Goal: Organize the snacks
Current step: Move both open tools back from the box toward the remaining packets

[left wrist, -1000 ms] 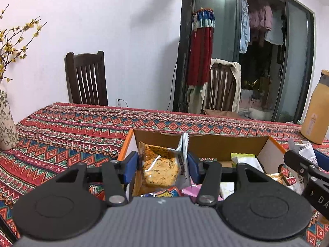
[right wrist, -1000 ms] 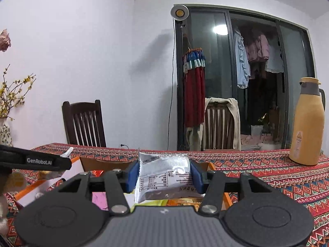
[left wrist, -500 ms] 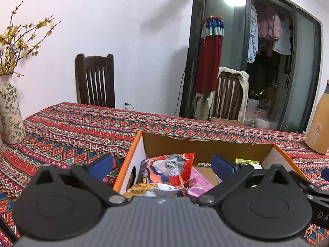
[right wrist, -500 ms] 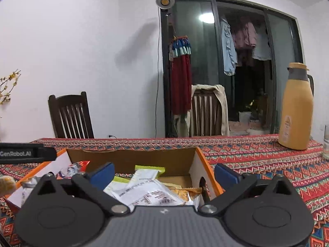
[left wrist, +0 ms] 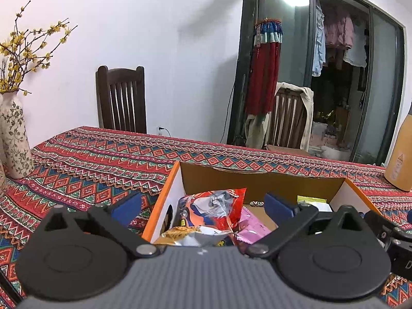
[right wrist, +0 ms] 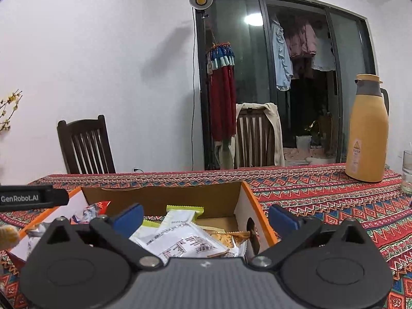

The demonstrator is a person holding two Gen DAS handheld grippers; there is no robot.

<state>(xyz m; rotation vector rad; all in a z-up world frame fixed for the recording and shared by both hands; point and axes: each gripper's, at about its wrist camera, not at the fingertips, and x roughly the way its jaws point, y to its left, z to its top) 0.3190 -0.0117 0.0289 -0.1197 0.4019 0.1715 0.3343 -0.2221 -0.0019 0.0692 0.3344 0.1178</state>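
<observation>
Both tools released | packets (right wrist: 188, 242) in box (left wrist: 260, 180), below tools

A patterned red tablecloth (left wrist: 108, 159) covers the table, with a floral vase (left wrist: 14, 139) of yellow-blossomed branches (left wrist: 28, 51) standing at its left end. A yellow thermos jug (right wrist: 367, 131) stands at the right end, just beside a clear glass (right wrist: 407, 171). Behind the table are a dark wooden chair (left wrist: 121, 100), a second chair draped with a beige garment (right wrist: 257, 134), a red tasselled hanging (right wrist: 222, 90) and glass doors with clothes (right wrist: 296, 49) hung beyond.
</observation>
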